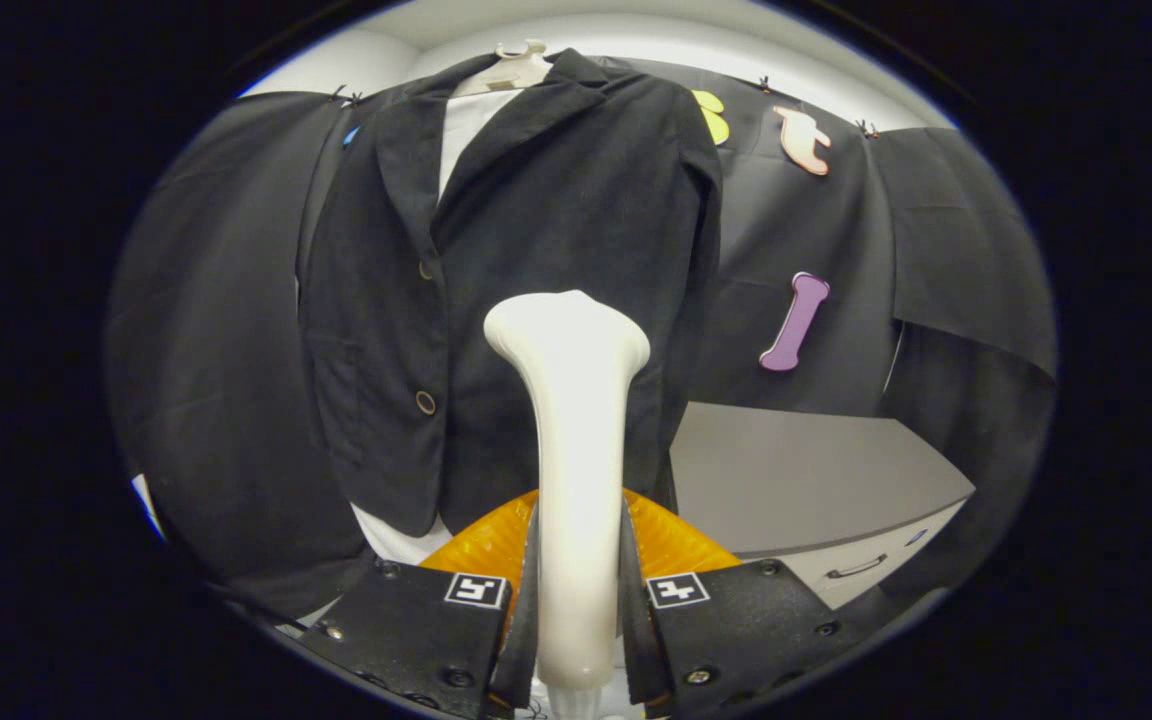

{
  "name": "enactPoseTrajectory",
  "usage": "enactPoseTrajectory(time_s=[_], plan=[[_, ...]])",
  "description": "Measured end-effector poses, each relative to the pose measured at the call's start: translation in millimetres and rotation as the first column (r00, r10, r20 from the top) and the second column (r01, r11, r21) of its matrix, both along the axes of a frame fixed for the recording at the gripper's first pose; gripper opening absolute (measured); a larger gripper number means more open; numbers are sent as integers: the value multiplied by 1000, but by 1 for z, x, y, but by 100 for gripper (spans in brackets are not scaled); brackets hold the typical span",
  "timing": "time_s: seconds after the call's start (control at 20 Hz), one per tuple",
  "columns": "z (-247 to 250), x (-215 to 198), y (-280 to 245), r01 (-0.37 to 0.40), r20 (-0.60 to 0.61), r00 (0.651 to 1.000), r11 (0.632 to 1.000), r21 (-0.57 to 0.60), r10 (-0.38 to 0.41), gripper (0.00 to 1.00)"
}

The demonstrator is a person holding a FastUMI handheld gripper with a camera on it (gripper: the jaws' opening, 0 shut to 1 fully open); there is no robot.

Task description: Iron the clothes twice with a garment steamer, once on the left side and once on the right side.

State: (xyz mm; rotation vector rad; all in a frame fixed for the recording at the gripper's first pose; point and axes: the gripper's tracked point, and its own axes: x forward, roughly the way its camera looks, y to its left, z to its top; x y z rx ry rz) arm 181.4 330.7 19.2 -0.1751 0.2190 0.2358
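A white garment steamer stands upright between my two fingers, handle pinched from both sides, its flared head pointing up. My gripper is shut on the handle. Just beyond the steamer head hangs a black blazer on a pale hanger, over a white shirt that shows at the collar and below the hem. The steamer head sits in front of the jacket's right half, about level with the buttons. Whether the head touches the fabric I cannot tell.
A grey cabinet with a drawer handle stands to the right of the jacket, lower down. Black cloth wall hangs behind and on both sides. An orange part of the tool shows behind the fingers.
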Motion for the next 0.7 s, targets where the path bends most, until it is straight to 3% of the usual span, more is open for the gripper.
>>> enactPoseTrajectory(time_s=[0.7], plan=[[-55, 2, 9, -28, -70, 997, 1000, 9, 29, 38]])
